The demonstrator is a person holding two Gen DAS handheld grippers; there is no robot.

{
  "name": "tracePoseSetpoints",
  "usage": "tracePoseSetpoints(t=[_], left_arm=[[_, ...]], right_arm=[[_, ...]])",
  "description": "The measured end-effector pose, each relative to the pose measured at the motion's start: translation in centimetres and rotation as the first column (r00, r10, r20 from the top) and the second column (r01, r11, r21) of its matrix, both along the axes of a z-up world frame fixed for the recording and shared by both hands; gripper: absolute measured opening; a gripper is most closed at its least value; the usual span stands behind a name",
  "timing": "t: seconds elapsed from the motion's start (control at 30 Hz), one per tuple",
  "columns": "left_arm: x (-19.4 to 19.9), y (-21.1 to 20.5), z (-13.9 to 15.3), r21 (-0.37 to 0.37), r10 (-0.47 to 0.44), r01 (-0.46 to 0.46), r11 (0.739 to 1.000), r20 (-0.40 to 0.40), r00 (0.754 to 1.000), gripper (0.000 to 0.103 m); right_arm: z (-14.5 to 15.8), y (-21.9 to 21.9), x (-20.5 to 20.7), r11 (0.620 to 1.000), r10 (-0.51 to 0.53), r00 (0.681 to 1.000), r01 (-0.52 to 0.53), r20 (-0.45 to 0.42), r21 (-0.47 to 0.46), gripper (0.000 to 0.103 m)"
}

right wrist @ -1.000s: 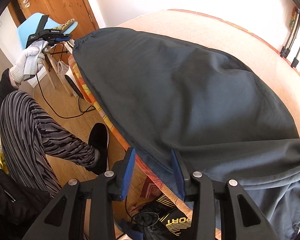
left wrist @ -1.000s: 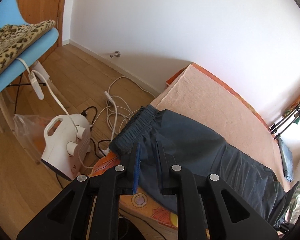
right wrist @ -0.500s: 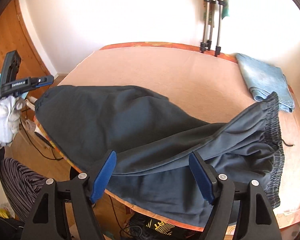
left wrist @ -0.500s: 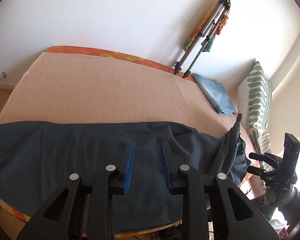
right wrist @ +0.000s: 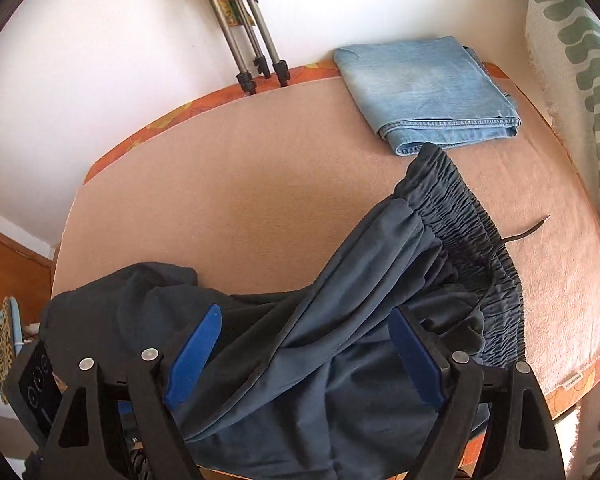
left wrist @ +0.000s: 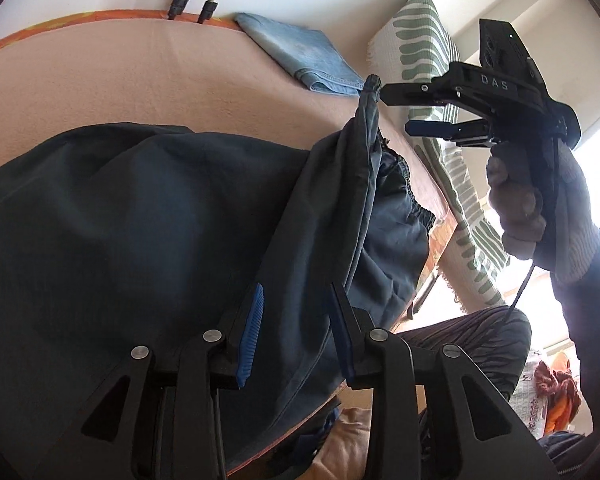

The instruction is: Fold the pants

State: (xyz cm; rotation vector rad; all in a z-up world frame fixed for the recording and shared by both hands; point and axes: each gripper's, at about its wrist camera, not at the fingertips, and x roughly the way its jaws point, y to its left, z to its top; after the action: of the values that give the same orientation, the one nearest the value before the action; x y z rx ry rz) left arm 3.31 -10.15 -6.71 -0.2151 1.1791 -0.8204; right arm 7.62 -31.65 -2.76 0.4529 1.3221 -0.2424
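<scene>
Dark navy pants [left wrist: 148,220] lie crumpled along the near edge of the peach-covered table [left wrist: 120,80], partly hanging over it. One leg is folded over toward the elastic waistband [right wrist: 464,216], whose drawstring trails onto the cloth. My left gripper [left wrist: 296,320] is open and empty just above the folded leg. My right gripper [right wrist: 304,352] is wide open and empty over the pants' middle. It also shows in the left wrist view [left wrist: 396,110], open, beside a raised point of fabric.
Folded light-blue jeans [right wrist: 424,92] lie at the table's far right corner. Tripod legs [right wrist: 256,40] lean against the white wall behind. A green-striped cushion [left wrist: 440,80] stands right of the table. The person's striped trouser leg [left wrist: 460,332] is below the table edge.
My left gripper swung right from the pants' hem end toward the waistband. My right gripper opened wide and moved over the waistband end. The pant leg now lies bunched over the waistband.
</scene>
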Motion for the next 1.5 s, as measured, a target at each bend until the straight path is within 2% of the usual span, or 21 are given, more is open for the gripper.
tracePoseSetpoints(t=[0.1,0.2,0.27,0.33,0.43,0.47,0.53,0.6,0.7,0.83,0.97,1.03,1.13,1.23,1.33,1.37,1.4,1.5], left_arm=[[-0.4,-1.6,-0.5,0.005,-0.044,0.044,0.999,-0.011,0.999,0.032],[-0.9,-2.3,-0.9,0.008,-0.075,0.075,0.997,-0.009,0.997,0.032],[-1.2,-2.7,-1.2,0.019,-0.094,0.094,0.995,-0.007,0.996,0.032],[-1.2,-2.8,-1.9,0.021,-0.102,0.103,0.994,-0.024,0.994,0.032],[-1.3,-2.6,-2.5,0.026,-0.109,0.111,0.994,-0.041,0.993,0.032],[-1.3,-2.8,-2.7,0.030,-0.113,0.114,0.993,-0.042,0.993,0.032],[-1.4,-2.8,-2.7,0.030,-0.116,0.117,0.993,-0.040,0.992,0.032],[-1.4,-2.8,-2.7,0.019,-0.123,0.124,0.992,-0.043,0.991,0.032],[-1.5,-3.0,-2.4,0.006,-0.129,0.130,0.992,-0.043,0.991,0.032],[-1.4,-3.6,-1.7,-0.015,-0.131,0.131,0.991,-0.025,0.991,0.032],[-1.4,-4.8,-1.8,-0.001,-0.152,0.152,0.988,-0.014,0.988,0.032],[-1.4,-5.4,-2.3,0.012,-0.163,0.164,0.986,-0.024,0.986,0.032],[-1.6,-6.2,-3.0,0.036,-0.184,0.185,0.982,-0.030,0.982,0.032],[-2.0,-7.2,-3.5,0.063,-0.207,0.208,0.976,-0.031,0.978,0.032],[-2.2,-7.5,-3.9,0.071,-0.212,0.214,0.974,-0.031,0.977,0.032],[-2.1,-7.5,-3.9,0.069,-0.213,0.215,0.974,-0.032,0.976,0.032],[-2.1,-7.4,-4.0,0.066,-0.215,0.217,0.974,-0.035,0.976,0.032],[-2.0,-7.7,-4.1,0.059,-0.213,0.215,0.975,-0.042,0.976,0.032]], right_arm=[[-1.3,-2.0,1.9,0.998,-0.064,0.997,0.063,-0.054,-0.015,0.087],[-3.1,-3.2,3.5,0.995,-0.093,0.987,0.086,-0.130,-0.059,0.087],[-4.0,-3.7,3.9,0.992,-0.106,0.983,0.094,-0.151,-0.082,0.087],[-4.7,-4.1,4.0,0.991,-0.121,0.979,0.108,-0.164,-0.085,0.082],[-5.4,-5.2,3.3,0.987,-0.158,0.974,0.152,-0.164,-0.048,0.053],[-5.7,-5.6,2.9,0.986,-0.168,0.973,0.168,-0.158,-0.013,0.034],[-5.6,-6.2,1.9,0.979,-0.191,0.972,0.198,-0.138,0.038,0.027],[-4.6,-6.7,0.5,0.976,-0.207,0.974,0.211,-0.089,0.048,0.012],[-2.7,-7.4,-2.5,0.966,-0.243,0.970,0.243,-0.011,0.091,0.003],[-0.1,-7.7,-7.4,0.961,-0.263,0.962,0.254,0.078,0.110,0.002],[0.3,-8.3,-12.2,0.936,-0.332,0.937,0.312,0.111,0.164,0.000],[-0.1,-8.7,-14.3,0.921,-0.372,0.919,0.347,0.132,0.176,0.000],[-1.6,-8.7,-17.1,0.894,-0.426,0.897,0.397,0.119,0.209,0.000],[-4.0,-8.6,-18.6,0.885,-0.430,0.899,0.401,0.084,0.238,0.002],[-5.6,-8.8,-19.2,0.881,-0.404,0.915,0.385,0.015,0.277,0.023],[-5.5,-8.9,-19.6,0.879,-0.401,0.916,0.381,0.014,0.286,0.038],[-4.9,-8.9,-19.7,0.889,-0.390,0.920,0.368,0.029,0.272,0.042],[-2.3,-9.8,-20.3,0.922,-0.366,0.925,0.346,0.097,0.175,0.046]])
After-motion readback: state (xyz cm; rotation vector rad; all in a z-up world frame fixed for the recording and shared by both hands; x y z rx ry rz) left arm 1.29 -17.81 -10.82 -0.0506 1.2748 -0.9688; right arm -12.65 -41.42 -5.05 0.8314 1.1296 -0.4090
